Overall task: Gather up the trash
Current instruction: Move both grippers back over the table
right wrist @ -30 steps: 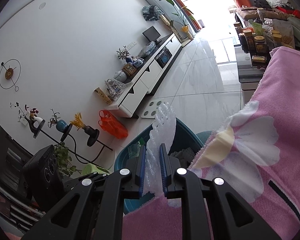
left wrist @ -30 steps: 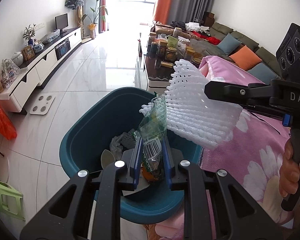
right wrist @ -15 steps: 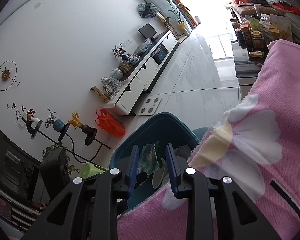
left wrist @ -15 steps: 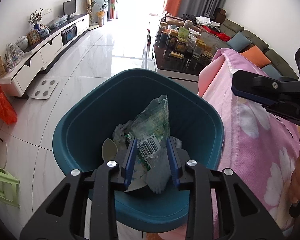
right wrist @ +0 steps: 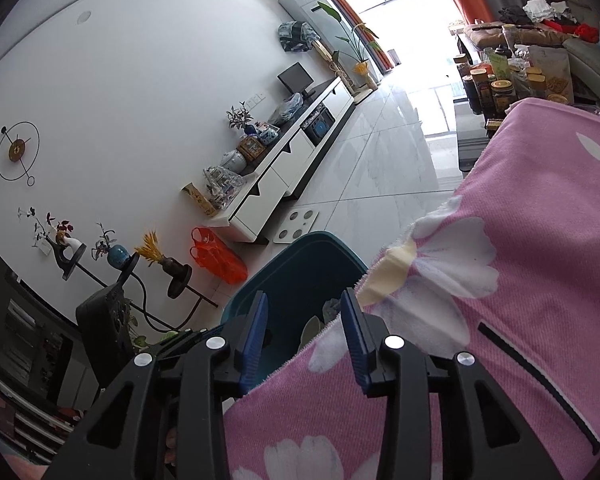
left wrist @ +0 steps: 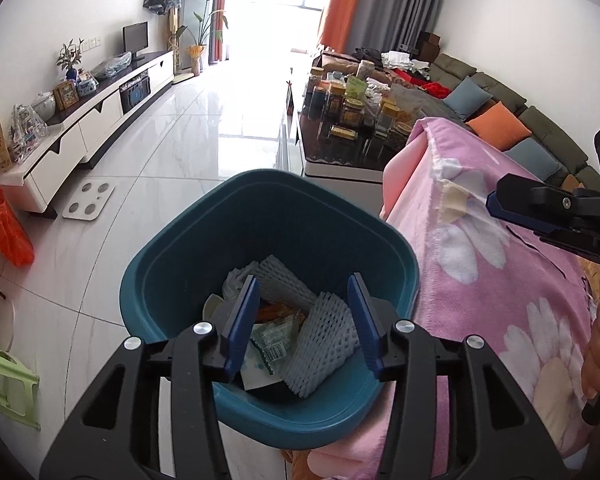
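A teal trash bin [left wrist: 172, 256] stands on the floor beside the pink blanket. Inside lie white foam fruit netting [left wrist: 324, 344], a green snack wrapper [left wrist: 270, 342] and other scraps. My left gripper [left wrist: 303, 312] is open and empty, right above the bin's contents. My right gripper [right wrist: 303, 322] is open and empty over the blanket edge, with the bin [right wrist: 300, 268] just beyond its fingers. The right gripper also shows at the right of the left wrist view [left wrist: 496, 200].
A pink flowered blanket [left wrist: 500, 272] covers the surface right of the bin. A dark coffee table [left wrist: 352, 148] crowded with jars stands behind. An orange bag [left wrist: 4, 228], a white scale [left wrist: 88, 202] and a green stool [left wrist: 4, 384] sit on the tiled floor at left.
Both grippers opened. The white foam netting left the right gripper and the green wrapper left the left gripper; both now lie in the bin. The right gripper drew back over the blanket.
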Demonstrator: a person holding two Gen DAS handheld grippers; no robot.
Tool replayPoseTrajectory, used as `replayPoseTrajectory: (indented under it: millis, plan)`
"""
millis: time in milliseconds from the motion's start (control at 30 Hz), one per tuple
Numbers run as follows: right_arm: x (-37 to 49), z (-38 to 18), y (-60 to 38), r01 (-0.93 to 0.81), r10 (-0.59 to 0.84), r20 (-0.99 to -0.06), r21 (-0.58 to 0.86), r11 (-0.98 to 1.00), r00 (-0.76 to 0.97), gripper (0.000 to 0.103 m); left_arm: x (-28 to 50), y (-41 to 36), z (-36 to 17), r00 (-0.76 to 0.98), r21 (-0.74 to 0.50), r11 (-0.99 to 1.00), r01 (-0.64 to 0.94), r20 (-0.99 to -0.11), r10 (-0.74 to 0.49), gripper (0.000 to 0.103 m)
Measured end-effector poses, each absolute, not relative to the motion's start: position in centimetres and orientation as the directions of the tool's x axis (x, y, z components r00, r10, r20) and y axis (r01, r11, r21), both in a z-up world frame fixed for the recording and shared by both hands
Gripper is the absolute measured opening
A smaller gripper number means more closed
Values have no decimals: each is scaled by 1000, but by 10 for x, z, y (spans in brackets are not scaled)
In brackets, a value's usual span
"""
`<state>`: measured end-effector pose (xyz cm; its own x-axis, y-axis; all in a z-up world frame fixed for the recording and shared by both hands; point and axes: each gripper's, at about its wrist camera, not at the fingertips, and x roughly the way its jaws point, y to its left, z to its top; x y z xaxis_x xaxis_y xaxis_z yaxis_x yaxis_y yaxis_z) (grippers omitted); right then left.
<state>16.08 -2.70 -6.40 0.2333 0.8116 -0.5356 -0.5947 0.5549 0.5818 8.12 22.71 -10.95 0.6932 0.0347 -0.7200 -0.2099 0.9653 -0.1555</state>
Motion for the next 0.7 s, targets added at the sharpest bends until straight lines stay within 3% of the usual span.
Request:
replayPoseTrajectory:
  millis: [300,700]
  plan:
    - [135,-48,-98,-599,778,-512,510,617,364,46,54,175,-67,781,-132,991,-39,-622,-52,59]
    - [98,-56,-226,-437,641,-524,470,767,561,47,57,58,-58,751,-117,965,236,-609,-257,60]
